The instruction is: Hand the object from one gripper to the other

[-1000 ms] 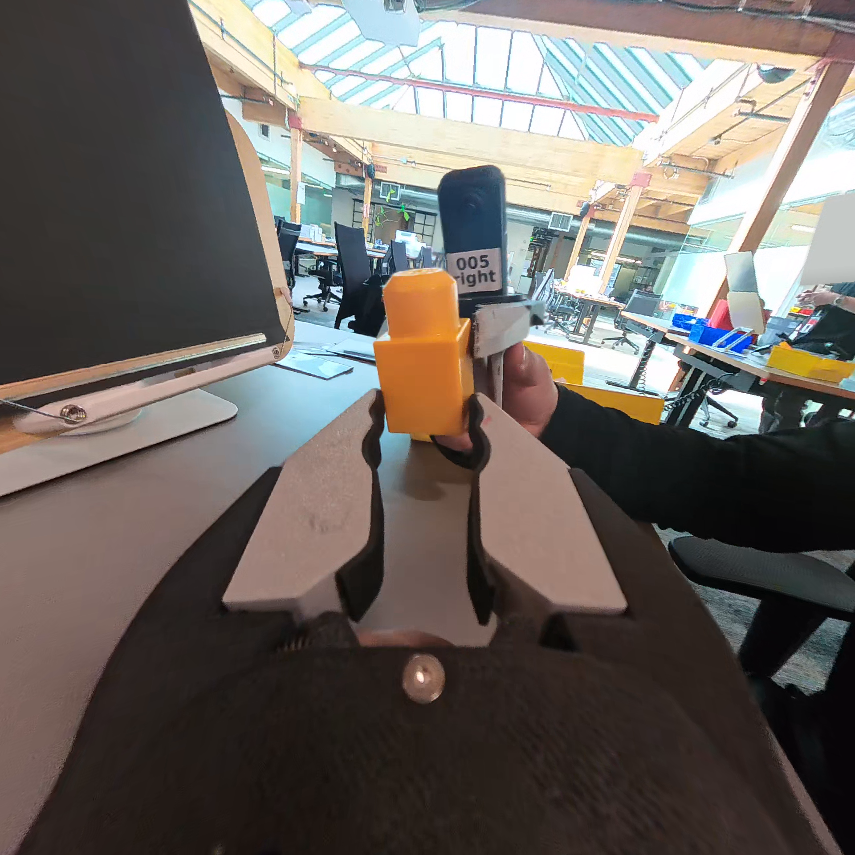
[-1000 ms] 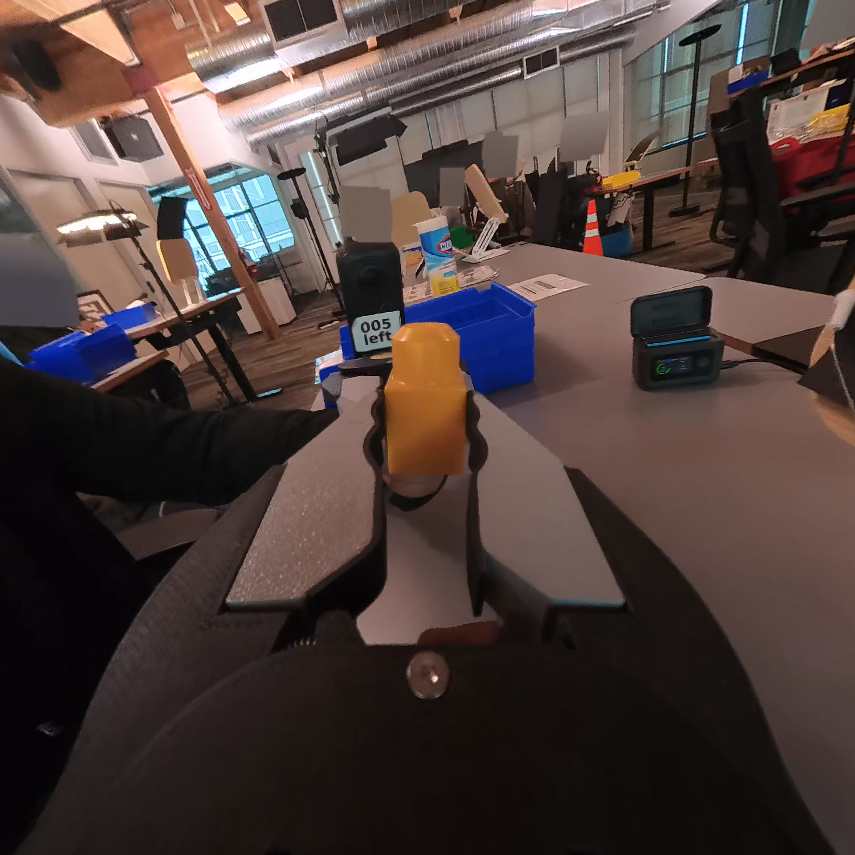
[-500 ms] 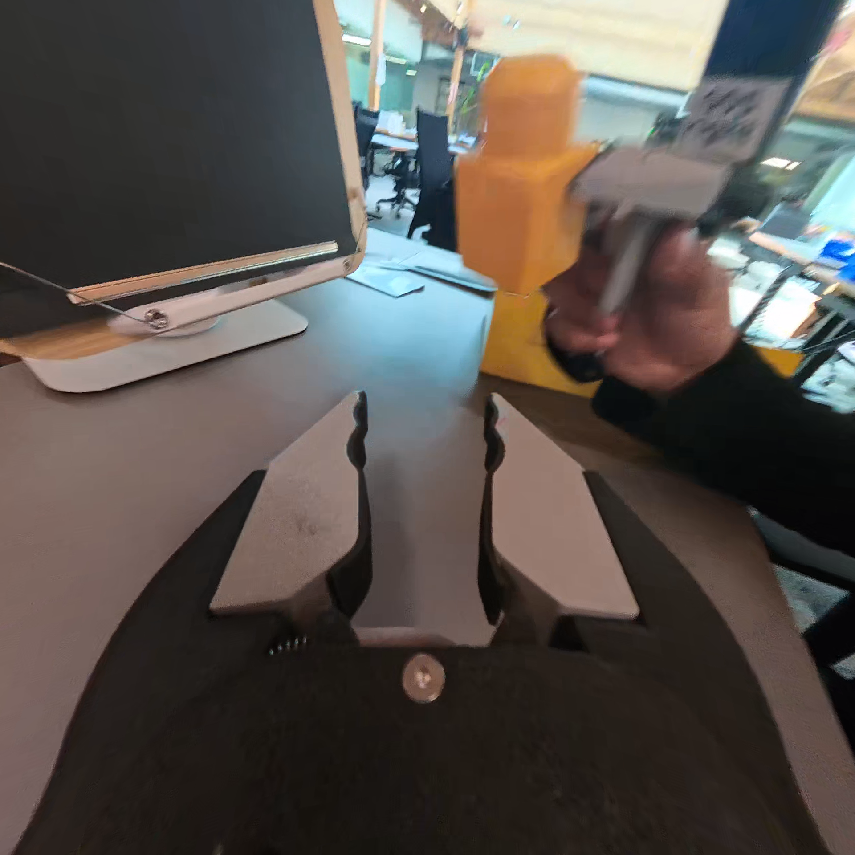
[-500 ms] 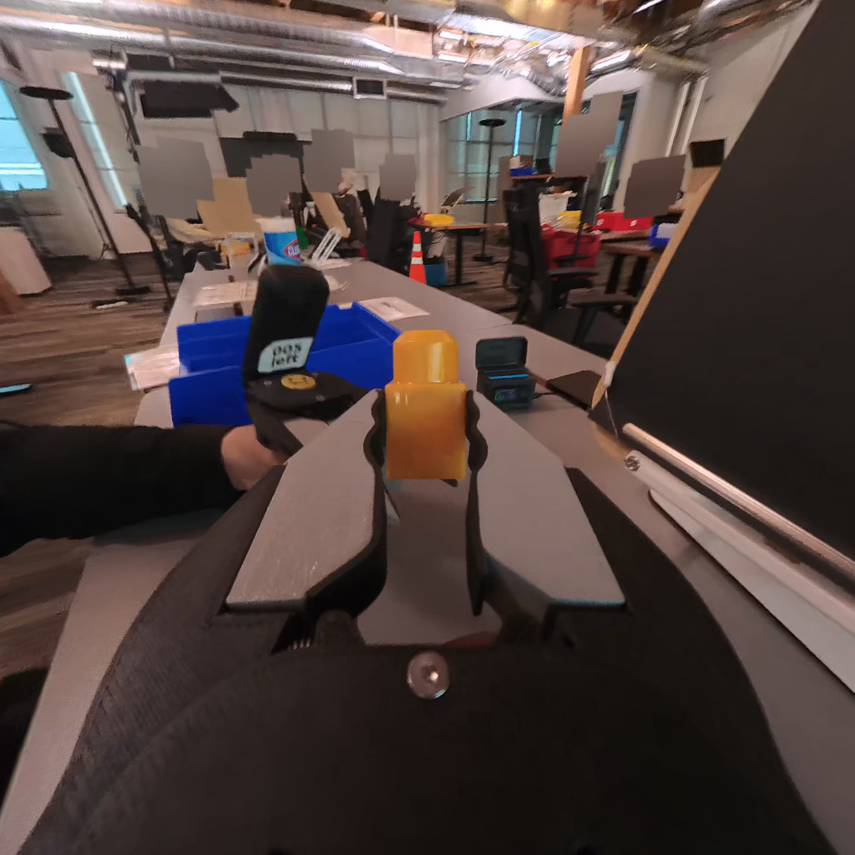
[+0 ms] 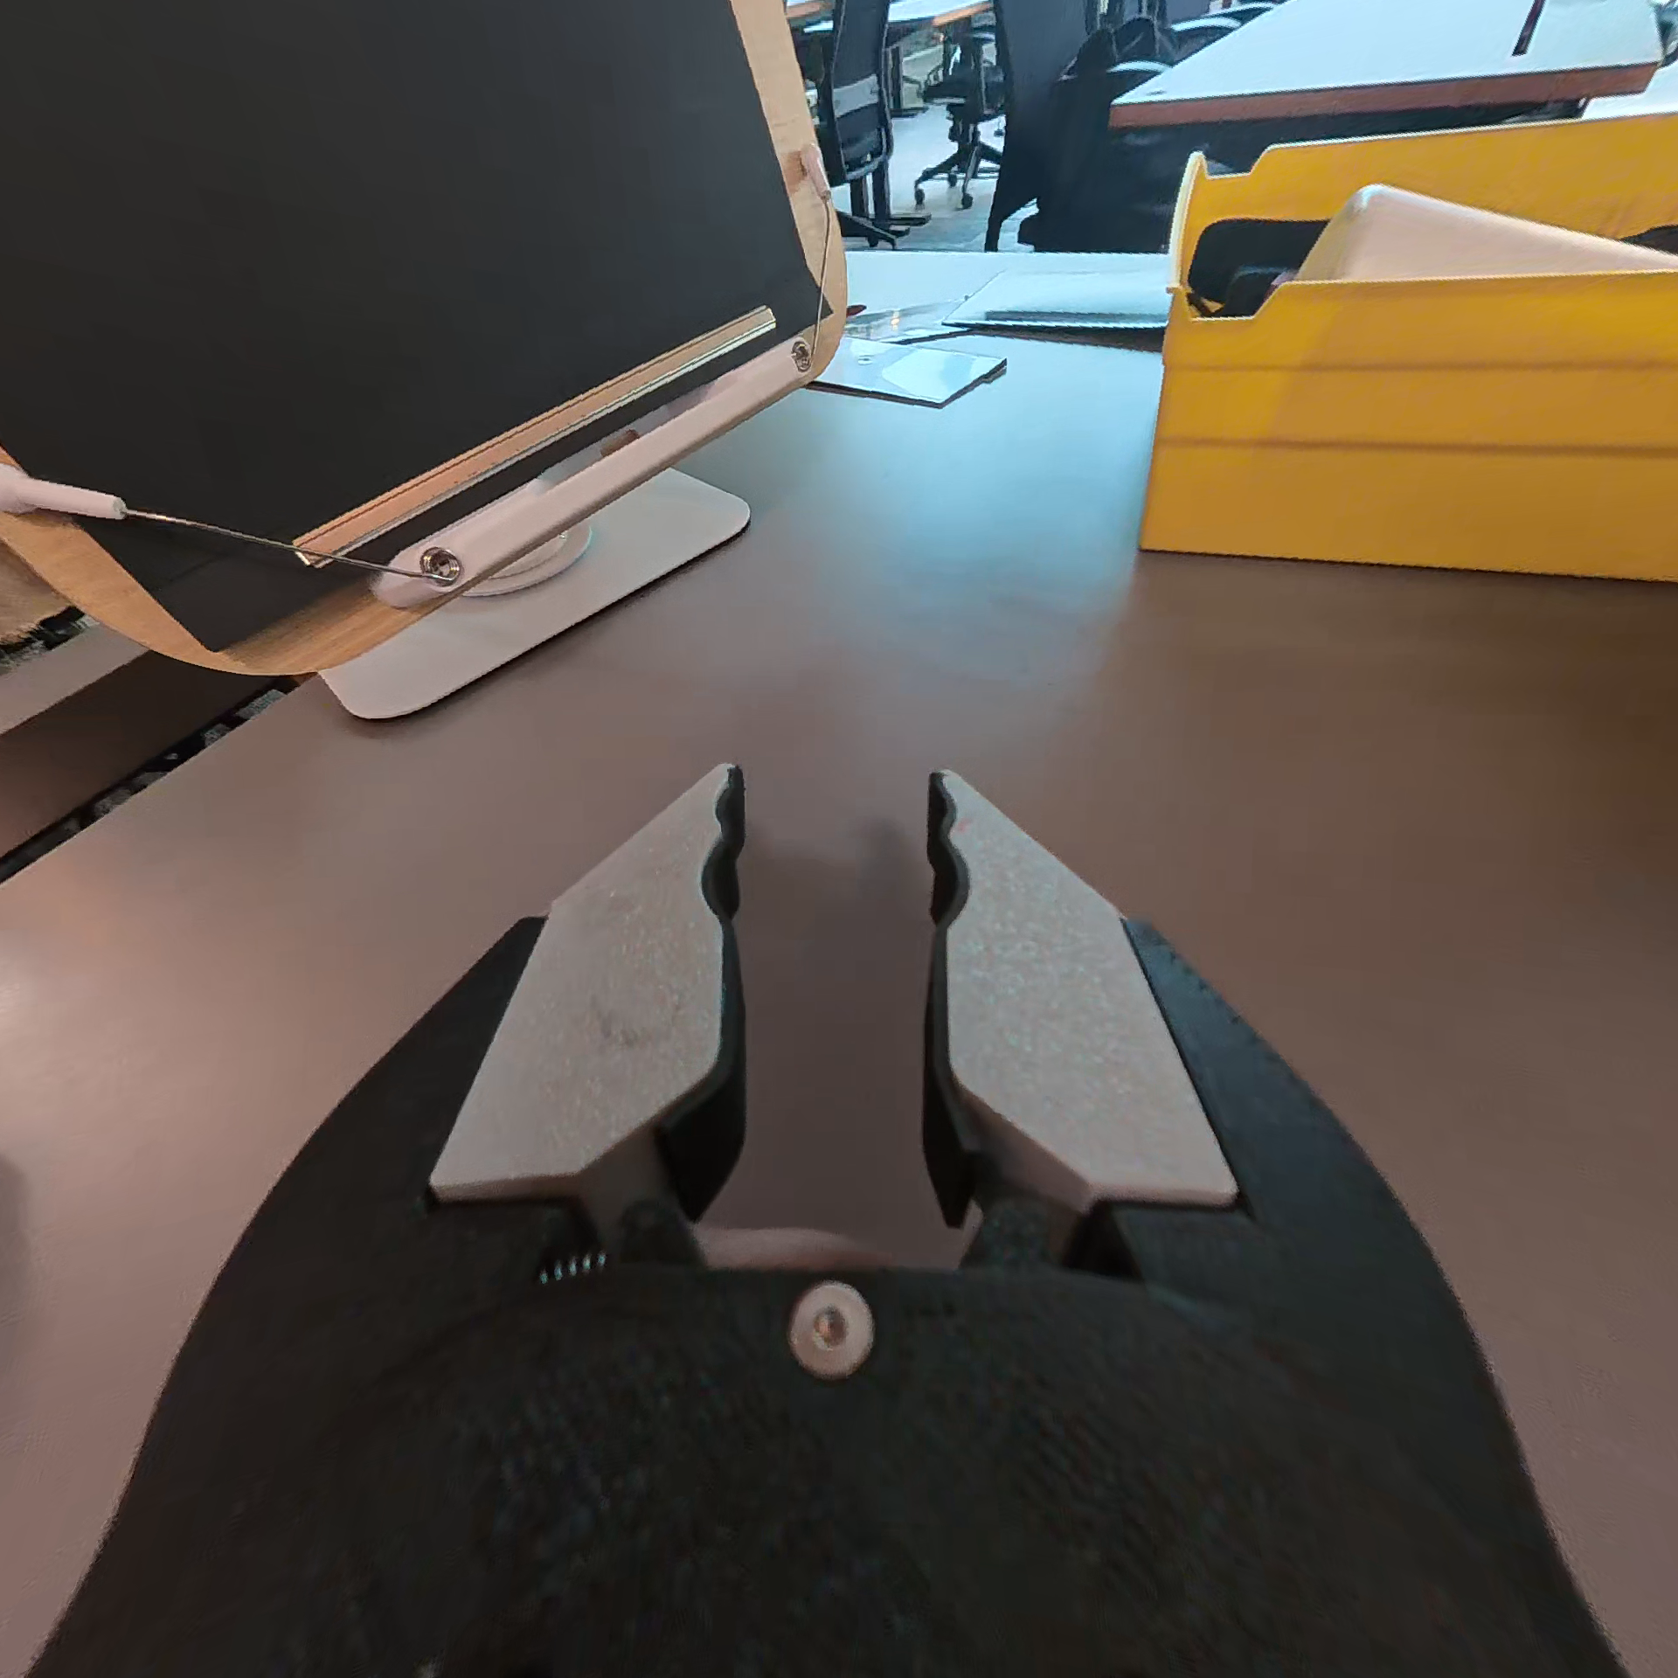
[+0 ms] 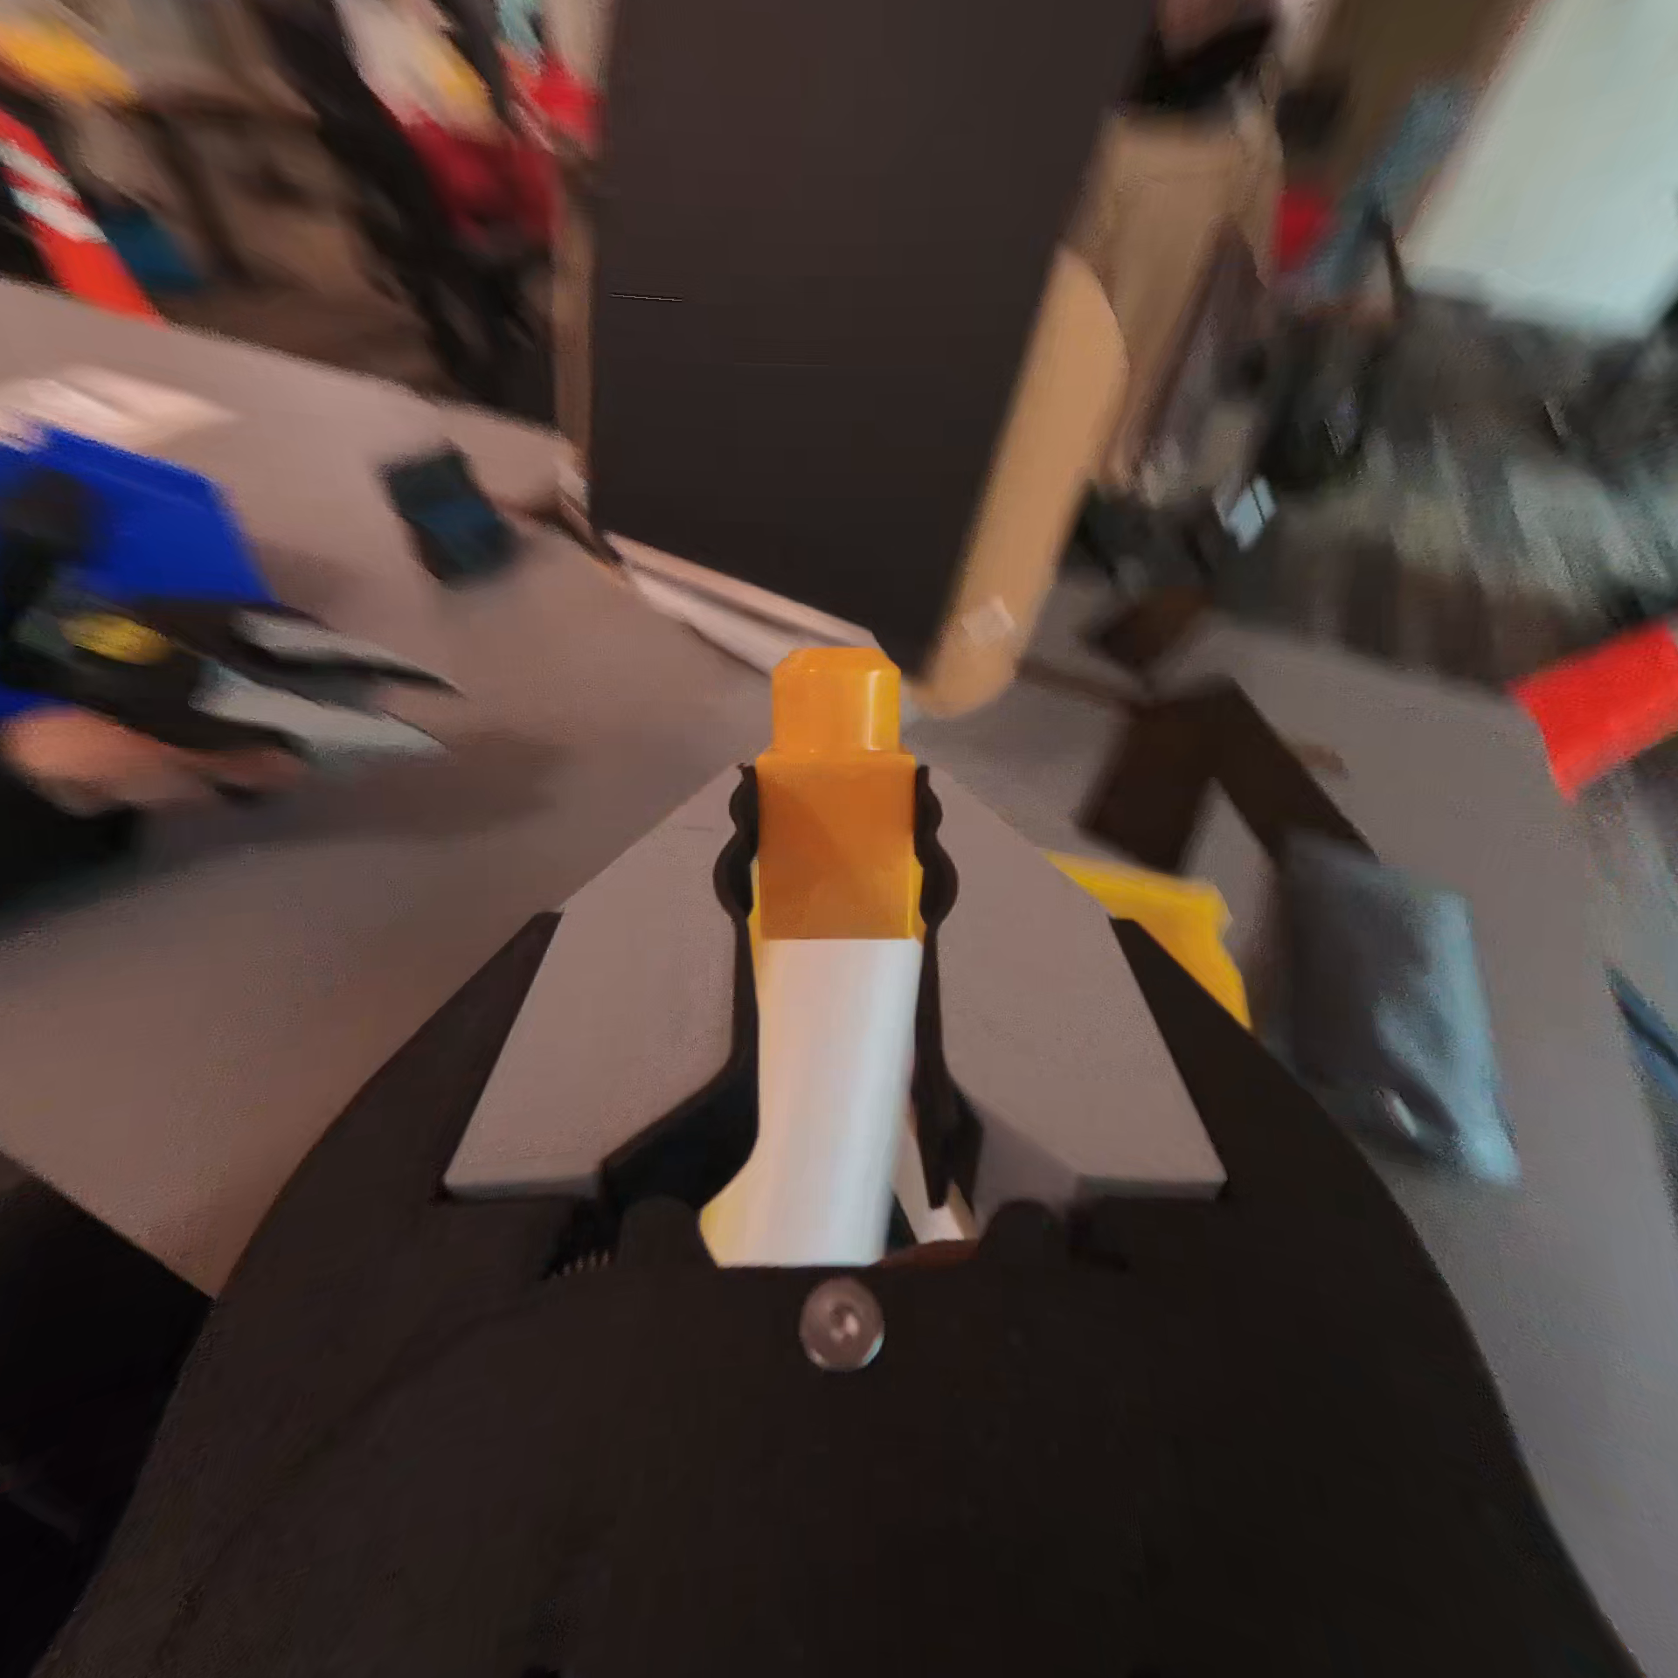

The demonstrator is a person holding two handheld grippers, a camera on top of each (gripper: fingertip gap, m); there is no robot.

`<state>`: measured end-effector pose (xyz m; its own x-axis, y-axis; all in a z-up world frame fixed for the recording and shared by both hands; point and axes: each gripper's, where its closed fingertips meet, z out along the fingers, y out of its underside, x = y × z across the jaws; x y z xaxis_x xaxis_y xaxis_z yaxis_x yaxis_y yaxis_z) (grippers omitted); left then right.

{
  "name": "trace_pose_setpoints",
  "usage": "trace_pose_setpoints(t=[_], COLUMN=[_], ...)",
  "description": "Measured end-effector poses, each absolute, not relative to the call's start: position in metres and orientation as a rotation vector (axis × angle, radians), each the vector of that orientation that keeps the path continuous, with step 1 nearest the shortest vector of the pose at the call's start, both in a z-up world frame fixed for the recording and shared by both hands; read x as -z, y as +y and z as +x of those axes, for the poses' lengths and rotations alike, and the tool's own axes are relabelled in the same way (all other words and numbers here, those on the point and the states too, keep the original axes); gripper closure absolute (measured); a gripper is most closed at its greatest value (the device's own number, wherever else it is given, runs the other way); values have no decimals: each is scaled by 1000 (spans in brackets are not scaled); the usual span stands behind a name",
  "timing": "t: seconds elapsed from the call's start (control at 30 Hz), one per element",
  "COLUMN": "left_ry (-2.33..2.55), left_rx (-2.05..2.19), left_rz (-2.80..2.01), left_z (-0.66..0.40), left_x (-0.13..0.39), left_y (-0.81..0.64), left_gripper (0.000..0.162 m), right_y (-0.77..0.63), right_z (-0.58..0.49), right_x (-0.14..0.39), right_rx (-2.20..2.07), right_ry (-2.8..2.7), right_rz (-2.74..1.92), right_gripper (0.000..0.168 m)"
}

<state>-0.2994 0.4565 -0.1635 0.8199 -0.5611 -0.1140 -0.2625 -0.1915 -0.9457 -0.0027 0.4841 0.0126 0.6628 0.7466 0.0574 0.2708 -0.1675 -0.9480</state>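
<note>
Since a second ago left gripper let go, now empty and parted low over table; right gripper clamps orange block, fast swing may slip it.

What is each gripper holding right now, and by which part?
Right gripper grips the orange block by its square body's sides, knob pointing forward. Left gripper holds nothing.

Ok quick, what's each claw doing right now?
Left claw: open, holding nothing.
Right claw: shut on the orange block.
</note>
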Motion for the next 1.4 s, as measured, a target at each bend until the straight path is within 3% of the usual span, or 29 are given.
trace_pose_setpoints(t=[0.17,0.3,0.4,0.53,0.67,0.77,0.83,0.93,0.97,1.03,1.2,1.4], left_ry=[631,632,623,621,639,658,665,649,641,616,561,661], left_rx=[302,282,287,287,276,248,222,197,205,240,281,228], left_rz=[-1774,-1782,-1791,-1799,-1811,-1831,-1842,-1857,-1859,-1853,-1847,-1847], left_z=[-299,-301,-304,-305,-302,-302,-304,-308,-309,-308,-316,-309], left_x=[161,163,165,166,170,178,180,180,179,173,164,174], left_y=[456,457,458,458,459,460,461,463,463,462,463,462], left_gripper=[124,124,124,124,123,122,121,115,114,113,114,117], right_y=[516,523,522,513,460,411,391,392,402,431,486,484], right_z=[47,61,59,35,-55,-135,-186,-248,-263,-286,-312,-317], right_x=[108,151,149,104,34,11,15,38,55,89,153,166], right_rx=[-379,-332,-368,-409,-607,-737,-838,-922,-916,-906,-834,-823], right_ry=[-816,-800,-794,-809,-1005,-1171,-1218,-1187,-1184,-1134,-1065,-1129], right_rz=[-2174,-2329,-2371,-2258,-1947,-1723,-1631,-1514,-1528,-1584,-1597,-1557], right_gripper=[138,137,128,125,117,112,116,138,133,109,110,108])
